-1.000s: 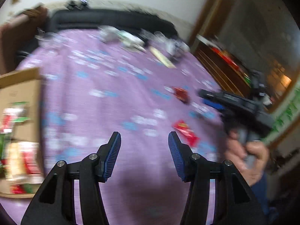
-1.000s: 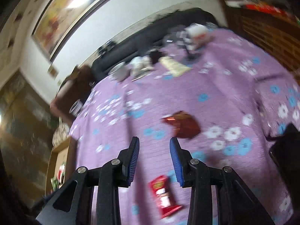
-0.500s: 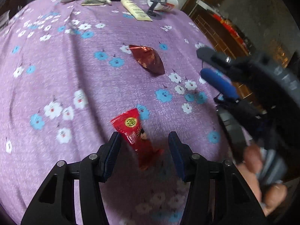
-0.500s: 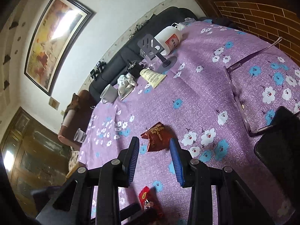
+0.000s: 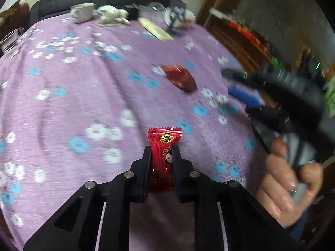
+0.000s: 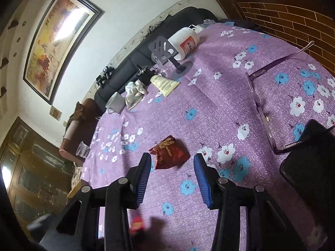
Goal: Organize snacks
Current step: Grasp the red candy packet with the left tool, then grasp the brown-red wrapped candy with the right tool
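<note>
**A:** How did the left tool point(image 5: 161, 156) stand at that moment?

**B:** Closed on the bright red snack packet point(image 5: 164, 146) — both fingers pressed its sides near the middle, and its crimped top edge stuck out ahead of the tips, upright between them. The packet looked lifted or nearly so above the purple flowered desk point(image 5: 83, 87); I could not tell for sure whether its lower end touched the cloth.

**A:** And the right tool point(image 6: 172, 163)?

**B:** Spread wide and holding nothing. Its fingers hovered just short of the dark red foil packet point(image 6: 169, 152), which lay flat on the desk, a little nearer the left finger than the right.

**A:** So how should that step have been done well?

**B:** My judgement: the left grip needed steady pressure, since a slick wrapper held by its sides could twist or slide out. The right tool needed to centre on the foil packet and come low, almost to the cloth, before closing — a flat pouch gives little to bite on.

**A:** Any hazards near the foil packet?

**B:** The purple glasses point(image 6: 261, 108) lay to its right, well apart, so they posed little risk.
</note>
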`<state>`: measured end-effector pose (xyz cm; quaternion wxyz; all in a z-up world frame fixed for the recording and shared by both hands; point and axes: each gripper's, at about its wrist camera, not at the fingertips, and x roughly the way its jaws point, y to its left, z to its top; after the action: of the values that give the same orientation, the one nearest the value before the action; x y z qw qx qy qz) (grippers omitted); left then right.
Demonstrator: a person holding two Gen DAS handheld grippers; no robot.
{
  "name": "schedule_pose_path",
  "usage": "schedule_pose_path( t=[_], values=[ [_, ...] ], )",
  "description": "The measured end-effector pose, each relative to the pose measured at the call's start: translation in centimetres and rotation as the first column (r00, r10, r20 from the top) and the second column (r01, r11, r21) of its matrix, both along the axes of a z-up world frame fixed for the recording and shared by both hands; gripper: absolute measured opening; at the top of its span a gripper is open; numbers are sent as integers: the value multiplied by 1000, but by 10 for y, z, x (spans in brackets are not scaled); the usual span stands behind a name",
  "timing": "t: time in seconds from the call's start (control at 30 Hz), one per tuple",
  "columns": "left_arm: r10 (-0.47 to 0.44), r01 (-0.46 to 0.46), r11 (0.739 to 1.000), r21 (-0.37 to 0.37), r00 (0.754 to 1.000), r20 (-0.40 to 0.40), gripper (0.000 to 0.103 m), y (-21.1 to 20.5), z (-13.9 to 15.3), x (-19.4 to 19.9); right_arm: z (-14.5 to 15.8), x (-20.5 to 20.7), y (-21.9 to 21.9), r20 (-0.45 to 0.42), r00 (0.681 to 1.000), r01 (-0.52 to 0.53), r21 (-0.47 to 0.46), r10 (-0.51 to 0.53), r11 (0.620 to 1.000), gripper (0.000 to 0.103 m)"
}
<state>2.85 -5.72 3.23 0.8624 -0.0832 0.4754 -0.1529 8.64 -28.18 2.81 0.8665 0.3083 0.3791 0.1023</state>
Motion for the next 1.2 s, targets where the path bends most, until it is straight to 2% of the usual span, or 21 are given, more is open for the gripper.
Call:
schedule_pose_path(
  t=[0.13, 0.27, 0.37, 0.47, 0.57, 0.63, 0.8, 0.87, 0.9, 1.0, 1.03, 1.2],
  values=[
    [110, -110, 994, -4, 993, 43, 15, 53, 4, 10, -5, 7, 12, -6, 1000, -14, -71, 14, 997, 54],
    [201, -204, 978, 39, 977, 79, 15, 87, -10, 21, -8, 11, 20, -7, 999, -35, -88, 35, 995, 61],
    [219, -221, 975, 33, 974, 61, 15, 97, -26, 26, -8, 15, 27, -35, 998, -56, -110, 53, 992, 62],
    [211, -217, 975, 53, 973, 88, 15, 95, -26, 22, -5, 25, 34, -65, 994, -97, -118, 89, 988, 63],
    [194, -200, 978, 55, 977, 87, 15, 93, -26, 20, 3, 42, 42, -91, 991, -120, -226, 102, 967, 63],
    [199, -203, 978, 44, 977, 80, 15, 96, -26, 21, 5, 53, 46, -92, 989, -133, -263, 112, 955, 64],
    [195, -199, 979, 49, 977, 81, 15, 97, -25, 20, -12, 78, 63, -154, 970, -228, -305, 188, 925, 63],
    [196, -200, 979, 47, 977, 80, 15, 97, -26, 20, -20, 75, 72, -167, 965, -247, -300, 204, 921, 57],
    [196, -200, 979, 46, 977, 80, 15, 97, -26, 20, -22, 71, 77, -166, 970, -227, -335, 180, 914, 48],
    [193, -199, 978, 59, 977, 85, 15, 95, -26, 20, -20, 54, 94, -106, 989, -143, -454, 106, 879, 44],
    [191, -198, 978, 69, 977, 89, 15, 95, -25, 20, -19, 49, 99, -79, 991, -135, -473, 110, 871, 43],
    [192, -199, 977, 76, 977, 91, 15, 93, -26, 20, -10, 27, 131, 20, 982, -134, -620, 187, 773, 43]
  ],
)
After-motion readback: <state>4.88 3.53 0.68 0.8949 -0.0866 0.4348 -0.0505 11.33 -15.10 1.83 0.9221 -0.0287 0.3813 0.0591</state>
